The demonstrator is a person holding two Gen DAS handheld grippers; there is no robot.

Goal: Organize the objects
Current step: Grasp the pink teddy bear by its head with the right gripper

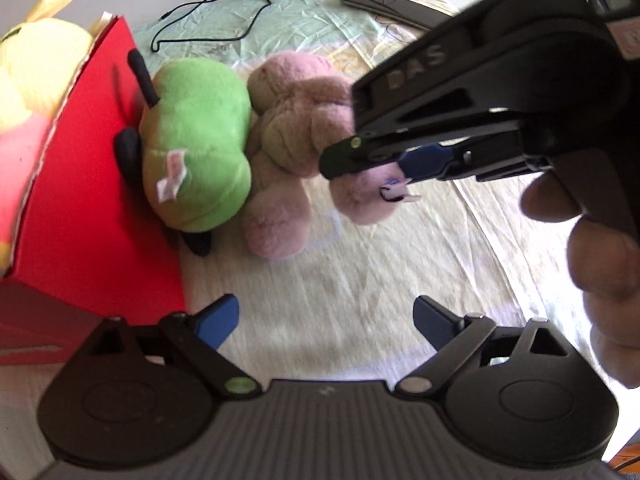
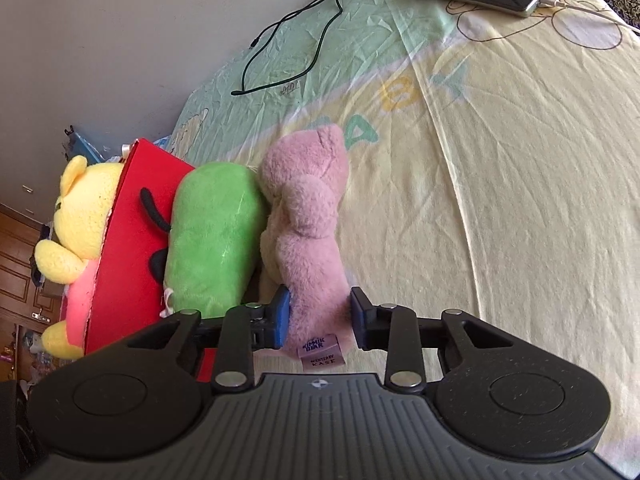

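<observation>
The pink plush bear is lying on the bedsheet, pressed against the right side of the green plush toy, which is itself leaning on the red box. A yellow plush bear is already sitting inside that box.

The right gripper is straddling the bear's near leg: its left blue pad is touching the fur, its right one is standing just off it, so the jaws are not yet pinching. The left gripper is hanging with its fingers wide apart over bare sheet, holding nothing.

The likely trouble is the grip itself. The pads are bracketing only a soft limb near the sewn label, so closing there is probably going to catch fur and stuffing, and the body may swing or slip free on the way to the box. Lifting could also be dragging the green toy along, since the two are touching.
</observation>
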